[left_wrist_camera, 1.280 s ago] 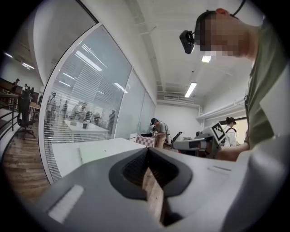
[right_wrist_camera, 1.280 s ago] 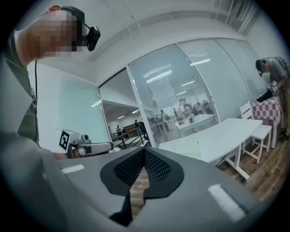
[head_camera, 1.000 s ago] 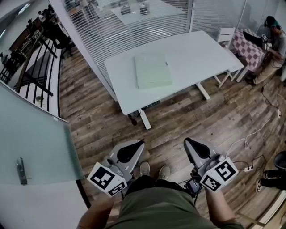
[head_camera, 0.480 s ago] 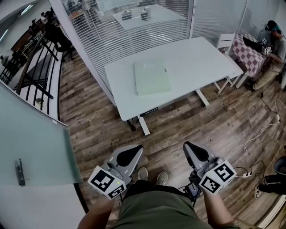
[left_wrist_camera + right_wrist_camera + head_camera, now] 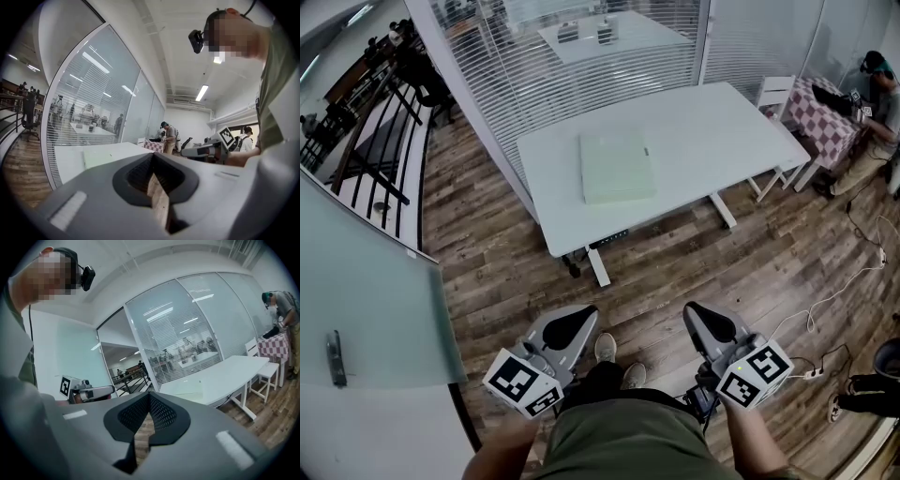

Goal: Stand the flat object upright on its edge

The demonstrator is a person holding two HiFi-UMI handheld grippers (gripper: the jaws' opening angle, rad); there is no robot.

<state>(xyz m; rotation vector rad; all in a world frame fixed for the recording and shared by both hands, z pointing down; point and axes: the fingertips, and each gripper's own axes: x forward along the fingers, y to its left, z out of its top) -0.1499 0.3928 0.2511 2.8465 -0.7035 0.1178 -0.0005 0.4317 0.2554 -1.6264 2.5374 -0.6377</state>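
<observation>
Flat object (image 5: 618, 166), a pale green slab, lies flat on the white surface (image 5: 722, 122), on the left half of it as the head view shows it, with none of its edges raised. Wooden floor (image 5: 675, 253) spreads on the near side of the surface. A glass partition with blinds (image 5: 581, 66) stands along the far side of the surface and its left end. Beyond the right end of the surface is a small table with a checked cloth (image 5: 825, 98), and a white chair (image 5: 773, 75) stands between the two. The left tool (image 5: 581, 319) and the right tool (image 5: 705, 321) are held low over the floor, well apart from the surface and pointing toward it. Each tool has its jaws pressed together with nothing between them; only floorboards show through the slit.
</observation>
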